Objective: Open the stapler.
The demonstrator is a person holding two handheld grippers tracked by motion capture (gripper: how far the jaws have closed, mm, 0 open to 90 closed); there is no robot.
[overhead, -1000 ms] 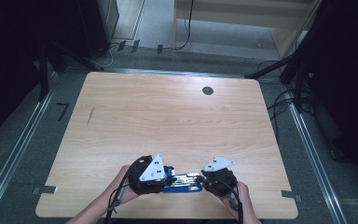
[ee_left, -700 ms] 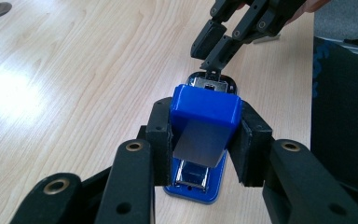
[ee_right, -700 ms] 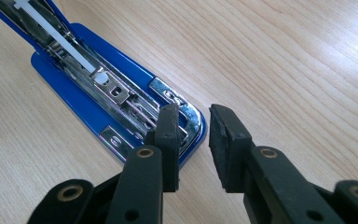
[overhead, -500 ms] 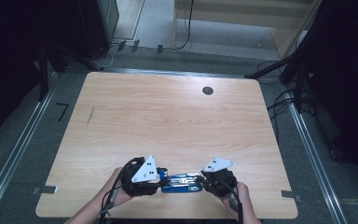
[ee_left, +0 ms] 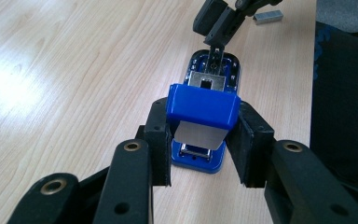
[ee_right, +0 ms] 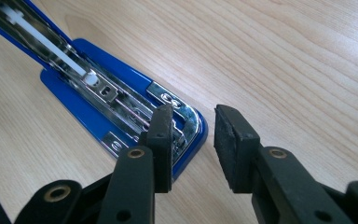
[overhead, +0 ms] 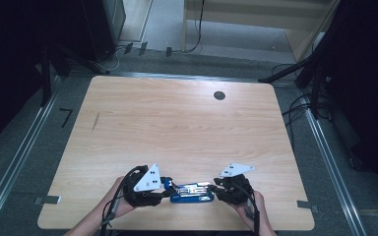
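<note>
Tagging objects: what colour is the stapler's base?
Blue, with a chrome metal channel; the stapler shows best in the right gripper view.

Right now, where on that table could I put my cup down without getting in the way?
Nearly all the table is bare wood, from the round hole at the far edge down to mid-table. It is crowded only at the near edge, where both grippers work on the blue stapler; a strip of staples lies beside it.

light wooden table (overhead: 177,128) | round dark grommet hole (overhead: 219,95) (far side) | small grey staple strip (ee_left: 267,17) near table edge
</note>
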